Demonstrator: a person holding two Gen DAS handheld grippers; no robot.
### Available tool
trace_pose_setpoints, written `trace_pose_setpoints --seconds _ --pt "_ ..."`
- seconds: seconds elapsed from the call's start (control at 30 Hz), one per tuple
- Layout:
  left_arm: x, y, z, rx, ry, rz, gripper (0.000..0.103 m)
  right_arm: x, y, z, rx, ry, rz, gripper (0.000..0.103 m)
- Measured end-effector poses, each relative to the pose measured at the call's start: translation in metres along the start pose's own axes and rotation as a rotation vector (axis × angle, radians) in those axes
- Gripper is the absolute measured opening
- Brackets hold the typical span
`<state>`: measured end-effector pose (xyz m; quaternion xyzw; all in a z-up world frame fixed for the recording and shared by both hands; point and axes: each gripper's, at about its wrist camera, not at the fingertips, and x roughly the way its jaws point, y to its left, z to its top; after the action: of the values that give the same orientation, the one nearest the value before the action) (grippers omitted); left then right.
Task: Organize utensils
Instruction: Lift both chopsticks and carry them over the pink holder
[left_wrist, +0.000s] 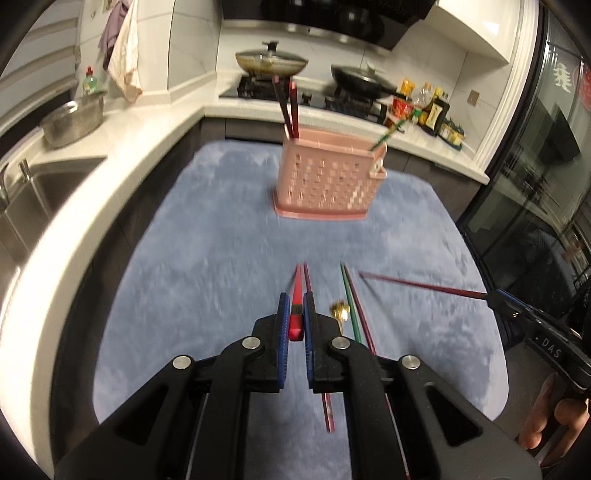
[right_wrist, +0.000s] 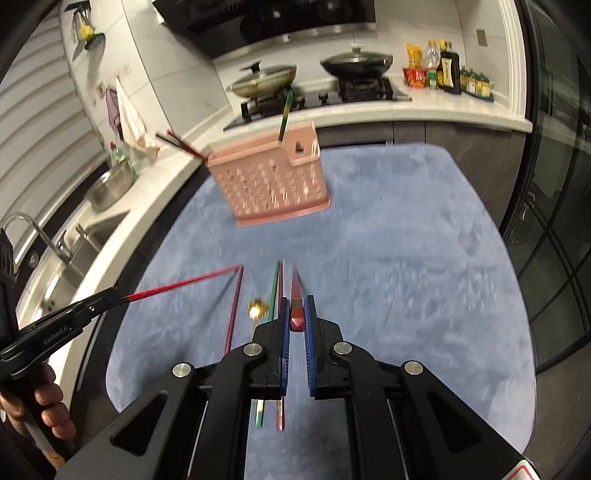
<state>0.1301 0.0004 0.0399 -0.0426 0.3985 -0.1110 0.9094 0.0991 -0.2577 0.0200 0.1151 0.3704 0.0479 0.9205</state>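
Observation:
A pink perforated utensil holder (left_wrist: 327, 177) (right_wrist: 271, 181) stands at the far side of the blue mat, with two dark red chopsticks (left_wrist: 290, 109) and a green one (left_wrist: 386, 136) in it. My left gripper (left_wrist: 296, 299) is shut on a red chopstick (left_wrist: 295, 291), lifted above the mat; it also shows in the right wrist view (right_wrist: 177, 286). My right gripper (right_wrist: 296, 301) is shut on a dark red chopstick (right_wrist: 295, 295), seen in the left wrist view (left_wrist: 424, 286). On the mat lie a green chopstick (left_wrist: 351, 302), a maroon one (left_wrist: 364, 317), another maroon one (right_wrist: 234, 306) and a gold spoon (left_wrist: 339, 312).
The blue mat (left_wrist: 207, 236) covers a table beside a white counter with a steel sink (left_wrist: 33, 206) and a metal bowl (left_wrist: 72, 120). A stove with two lidded pans (left_wrist: 271, 61) and sauce bottles (left_wrist: 436, 110) stands behind. A glass door (left_wrist: 535, 166) is at right.

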Motion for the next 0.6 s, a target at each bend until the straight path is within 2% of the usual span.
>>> trace_pose_setpoints --seconds 0.2,0.47,0.6 --pt "-0.005 -0.004 0.04 0.022 -0.066 0.015 0.007 -0.011 -0.002 0.04 -0.006 -0.082 0.0 0.008" --pt "-0.017 -0.014 0.096 0.026 -0.147 -0.025 0.007 -0.023 -0.002 0.09 0.011 -0.176 0.047 0.008" --pt "-0.031 -0.025 0.129 0.048 -0.223 -0.042 0.007 -0.031 0.0 0.119 0.028 -0.234 0.092 0.008"
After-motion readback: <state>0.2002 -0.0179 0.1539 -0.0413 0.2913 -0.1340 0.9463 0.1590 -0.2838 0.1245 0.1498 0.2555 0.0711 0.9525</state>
